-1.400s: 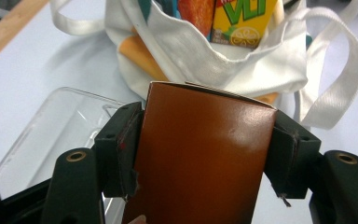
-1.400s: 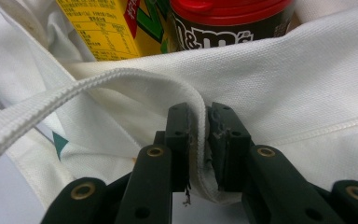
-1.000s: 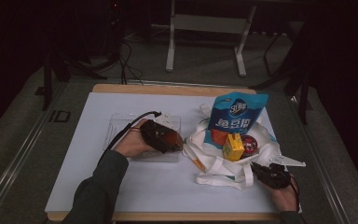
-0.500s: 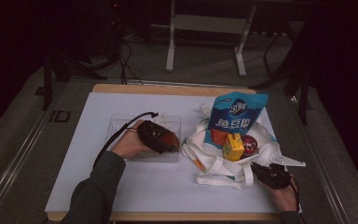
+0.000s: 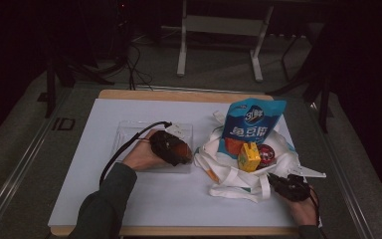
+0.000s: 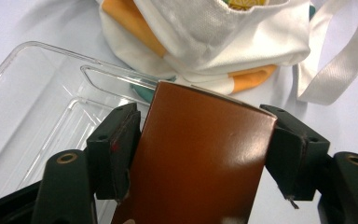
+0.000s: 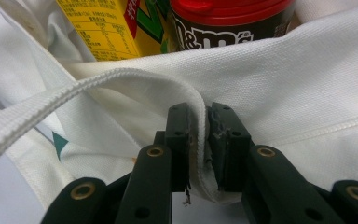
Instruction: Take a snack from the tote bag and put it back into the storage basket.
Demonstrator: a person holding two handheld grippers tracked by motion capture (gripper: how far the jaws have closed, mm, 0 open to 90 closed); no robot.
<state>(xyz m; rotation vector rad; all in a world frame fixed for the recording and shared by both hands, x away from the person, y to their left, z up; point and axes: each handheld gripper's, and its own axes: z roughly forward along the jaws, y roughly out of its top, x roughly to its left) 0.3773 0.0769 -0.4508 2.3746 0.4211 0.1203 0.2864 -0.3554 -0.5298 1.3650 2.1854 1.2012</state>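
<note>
A brown box (image 6: 200,158) stands between the jaws of my left gripper (image 6: 200,112), over the clear plastic tray (image 6: 42,102). The jaws have just been opening; the box sits tilted and loose between the pads. From above, the left gripper (image 5: 171,148) rests at the tray's (image 5: 129,132) right end. My right gripper (image 7: 200,109) is shut on the white strap (image 7: 121,79) of the tote bag (image 7: 307,84). It (image 5: 278,181) sits at the bag's (image 5: 229,172) near right corner.
The bag holds a blue pouch (image 5: 249,124), a yellow carton (image 5: 248,157) and a red-lidded M&M's jar (image 5: 266,154). The carton (image 7: 102,28) and jar (image 7: 228,18) stand just behind the gripped strap. A white mat (image 5: 179,199) covers the table.
</note>
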